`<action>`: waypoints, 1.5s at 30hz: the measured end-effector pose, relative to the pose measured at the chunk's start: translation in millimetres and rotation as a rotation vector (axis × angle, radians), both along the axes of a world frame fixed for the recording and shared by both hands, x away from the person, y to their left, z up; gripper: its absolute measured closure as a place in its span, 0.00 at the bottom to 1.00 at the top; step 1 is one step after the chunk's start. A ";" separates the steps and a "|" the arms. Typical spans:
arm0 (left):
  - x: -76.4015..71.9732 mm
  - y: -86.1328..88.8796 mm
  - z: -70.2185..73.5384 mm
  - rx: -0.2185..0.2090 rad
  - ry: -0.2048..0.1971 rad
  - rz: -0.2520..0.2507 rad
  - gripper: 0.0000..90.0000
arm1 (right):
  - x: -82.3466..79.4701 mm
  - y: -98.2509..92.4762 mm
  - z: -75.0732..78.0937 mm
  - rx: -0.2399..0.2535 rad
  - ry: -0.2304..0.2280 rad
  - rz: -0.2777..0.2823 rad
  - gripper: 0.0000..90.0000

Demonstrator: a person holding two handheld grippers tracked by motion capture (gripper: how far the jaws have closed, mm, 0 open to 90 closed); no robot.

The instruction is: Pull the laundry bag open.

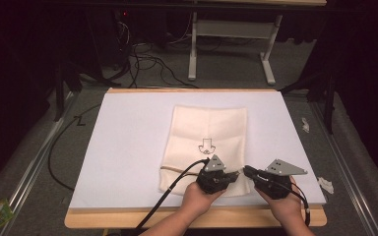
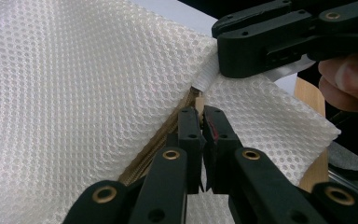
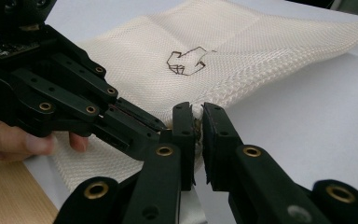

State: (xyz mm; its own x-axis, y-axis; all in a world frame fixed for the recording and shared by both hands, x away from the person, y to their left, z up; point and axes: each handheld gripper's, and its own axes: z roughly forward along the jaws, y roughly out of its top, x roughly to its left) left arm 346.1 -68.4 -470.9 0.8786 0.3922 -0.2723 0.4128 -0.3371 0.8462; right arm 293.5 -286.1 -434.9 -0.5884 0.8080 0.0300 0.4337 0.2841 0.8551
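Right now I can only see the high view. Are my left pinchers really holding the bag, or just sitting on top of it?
Observer: Holding it. In the left gripper view, the left gripper is shut on the edge of the bag.
Operator: And my other pinchers?
Observer: The right gripper is shut on the bag's edge too, close beside the left one.
Operator: What's the brown bit by my left hand?
Observer: A tan cord. It runs under the bag's mesh edge, right up to the left jaws.
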 end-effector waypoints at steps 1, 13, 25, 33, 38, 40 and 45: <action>0.1 0.1 0.0 0.000 0.002 0.000 0.97 | 0.1 0.0 -0.1 -0.002 -0.001 -0.001 0.95; 0.5 0.8 0.0 0.008 0.006 -0.005 0.97 | -0.1 0.5 -0.5 -0.012 0.007 -0.004 0.95; 0.3 2.9 1.1 0.037 -0.008 -0.019 0.97 | -0.7 0.6 -1.7 -0.012 0.015 -0.006 0.95; 1.0 3.0 2.4 0.043 -0.002 -0.023 0.98 | -1.6 0.7 -1.3 -0.006 0.019 -0.018 0.96; 1.9 3.2 4.5 0.046 -0.010 -0.028 0.98 | -2.3 0.5 -0.1 0.005 0.011 -0.029 0.96; 1.9 3.3 5.3 0.044 -0.010 -0.023 0.98 | -2.9 0.5 0.3 0.008 0.009 -0.033 0.96; 3.9 4.7 6.3 0.039 0.001 -0.035 0.98 | -4.3 0.9 1.5 0.013 0.000 -0.029 0.96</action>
State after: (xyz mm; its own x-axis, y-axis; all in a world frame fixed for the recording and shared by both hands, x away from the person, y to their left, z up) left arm 350.0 -63.8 -464.6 0.8917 0.3717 -0.2582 0.4010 -0.3844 0.8315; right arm 289.2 -285.2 -433.4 -0.5645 0.8245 0.0402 0.4414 0.2603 0.8587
